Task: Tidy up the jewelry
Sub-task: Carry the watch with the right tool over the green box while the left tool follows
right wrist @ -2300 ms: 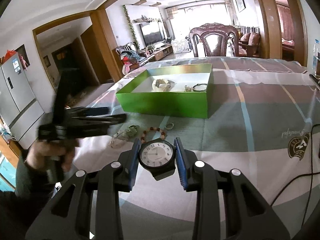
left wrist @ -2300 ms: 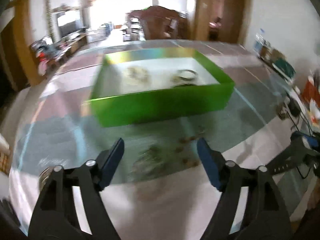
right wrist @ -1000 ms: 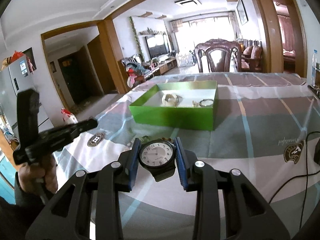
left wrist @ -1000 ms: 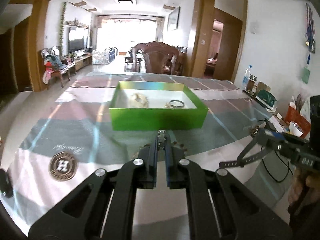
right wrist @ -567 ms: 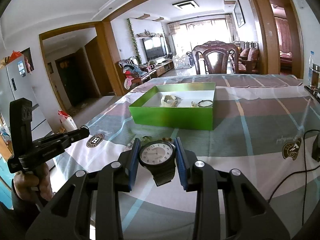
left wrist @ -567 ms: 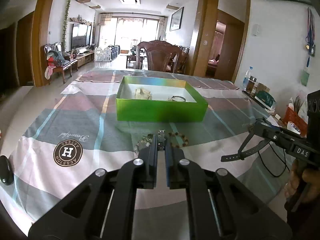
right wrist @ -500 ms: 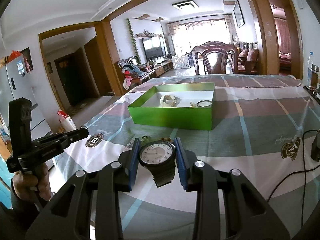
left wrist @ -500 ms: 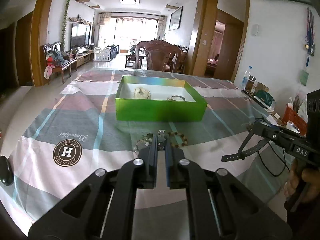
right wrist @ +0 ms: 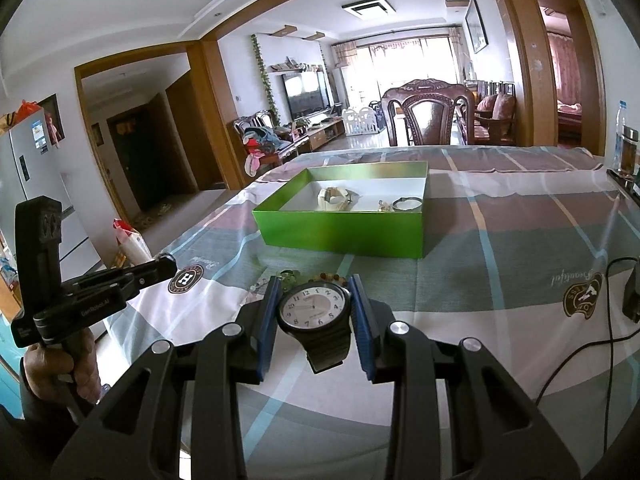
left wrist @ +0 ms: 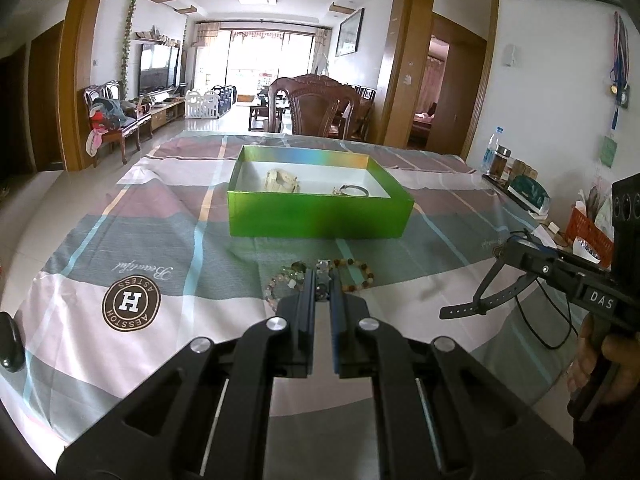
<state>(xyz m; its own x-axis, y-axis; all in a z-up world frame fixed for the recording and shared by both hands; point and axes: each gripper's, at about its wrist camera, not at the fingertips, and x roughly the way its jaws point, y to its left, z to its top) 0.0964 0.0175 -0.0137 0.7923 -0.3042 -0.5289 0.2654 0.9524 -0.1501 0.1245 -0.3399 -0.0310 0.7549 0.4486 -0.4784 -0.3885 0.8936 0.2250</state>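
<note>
Left wrist view: left gripper [left wrist: 323, 280] pinched shut on a small bracelet charm [left wrist: 322, 267] above the bench [left wrist: 120, 216]; beaded bracelets [left wrist: 360, 274] lie before the green box [left wrist: 320, 216]. Right wrist view: right gripper [right wrist: 315, 308] clamps the watch [right wrist: 315, 308] by its case, short of the box.

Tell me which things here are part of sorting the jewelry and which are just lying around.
Part of the job:
- green box
- watch clamped in the right gripper
- small piece pinched in the left gripper
- bead bracelets on the cloth
- pale bracelet and bangle in the box

Just lying about:
- black cable
- water bottle
- orange basket
- wooden chair
</note>
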